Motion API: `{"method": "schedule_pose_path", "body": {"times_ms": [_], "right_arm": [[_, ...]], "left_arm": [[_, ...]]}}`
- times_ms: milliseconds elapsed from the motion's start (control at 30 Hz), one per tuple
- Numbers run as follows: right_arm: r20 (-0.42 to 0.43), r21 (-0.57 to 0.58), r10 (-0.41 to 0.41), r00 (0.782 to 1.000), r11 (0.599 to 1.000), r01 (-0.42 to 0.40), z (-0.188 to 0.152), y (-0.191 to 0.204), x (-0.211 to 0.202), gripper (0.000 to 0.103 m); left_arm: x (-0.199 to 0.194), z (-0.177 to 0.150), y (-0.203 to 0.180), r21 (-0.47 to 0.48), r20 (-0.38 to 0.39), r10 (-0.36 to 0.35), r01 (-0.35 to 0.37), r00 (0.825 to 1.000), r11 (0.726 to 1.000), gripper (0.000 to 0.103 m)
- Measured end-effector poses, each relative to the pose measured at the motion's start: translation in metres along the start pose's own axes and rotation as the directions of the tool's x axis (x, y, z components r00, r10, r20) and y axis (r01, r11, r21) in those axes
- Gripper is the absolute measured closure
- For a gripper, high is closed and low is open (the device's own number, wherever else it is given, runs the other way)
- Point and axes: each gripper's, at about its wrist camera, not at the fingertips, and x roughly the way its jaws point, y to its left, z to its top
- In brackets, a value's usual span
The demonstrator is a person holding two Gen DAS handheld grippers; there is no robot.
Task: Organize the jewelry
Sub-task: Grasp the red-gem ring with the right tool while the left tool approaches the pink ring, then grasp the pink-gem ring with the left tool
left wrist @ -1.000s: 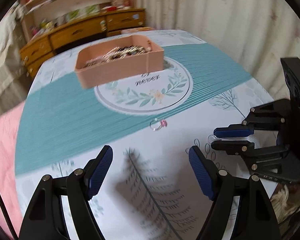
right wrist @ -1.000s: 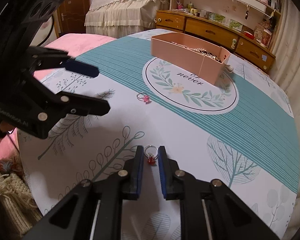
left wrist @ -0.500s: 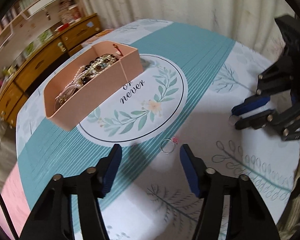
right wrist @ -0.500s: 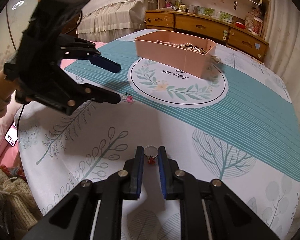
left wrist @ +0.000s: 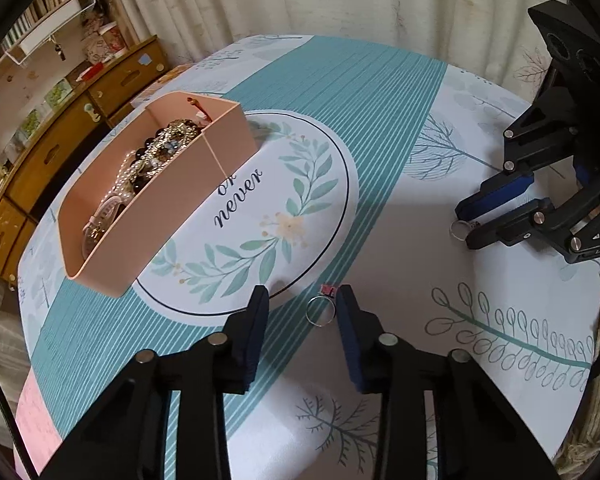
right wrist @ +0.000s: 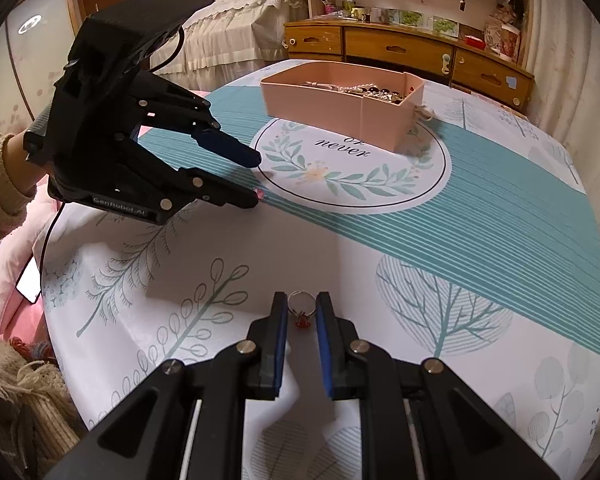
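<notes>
A silver ring with a pink stone (left wrist: 321, 307) lies on the tablecloth between the fingers of my open left gripper (left wrist: 302, 312), close to the right finger. Its stone shows at the left gripper's lower fingertip in the right wrist view (right wrist: 259, 193). My right gripper (right wrist: 301, 314) has narrowed jaws around a silver ring with a red stone (right wrist: 301, 309); whether the pads touch it is unclear. That ring also shows at the right gripper's tips in the left wrist view (left wrist: 459, 228). A pink box (left wrist: 100, 256) holds several necklaces and bracelets.
The round table carries a teal and white cloth with a wreath print (right wrist: 352, 168). The pink box (right wrist: 340, 108) stands at the far side of the wreath. Wooden drawers (right wrist: 404, 52), a bed and curtains surround the table. A phone (right wrist: 29, 280) lies off the left edge.
My left gripper moved forward and down to straddle the pink-stone ring, with its jaws narrower than before. My right gripper stayed around the red-stone ring.
</notes>
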Motion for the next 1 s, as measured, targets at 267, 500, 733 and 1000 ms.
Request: {"method": "schedule_pose_path", "body": {"times_ms": [267, 500, 733, 1000], "right_arm": [[-0.001, 0.027, 0.013, 1.000, 1.000, -0.013, 0.001, -0.003, 0.000, 0.089], [0.015, 0.034, 0.014, 1.000, 0.999, -0.015, 0.008, -0.004, -0.005, 0.089], [0.053, 0.016, 0.013, 0.999, 1.000, -0.014, 0.034, -0.001, -0.017, 0.089], [0.075, -0.007, 0.020, 0.997, 1.000, -0.020, 0.045, 0.007, -0.022, 0.089]], "left_arm": [[0.001, 0.002, -0.001, -0.021, -0.014, -0.059, 0.059, 0.998, 0.998, 0.091], [-0.003, 0.000, 0.000, -0.055, 0.000, -0.052, 0.052, 0.999, 0.997, 0.098], [-0.024, 0.000, 0.011, -0.092, 0.046, -0.032, 0.036, 0.998, 0.995, 0.098], [-0.015, -0.004, 0.009, -0.062, -0.007, -0.053, 0.052, 0.999, 0.997, 0.090]]}}
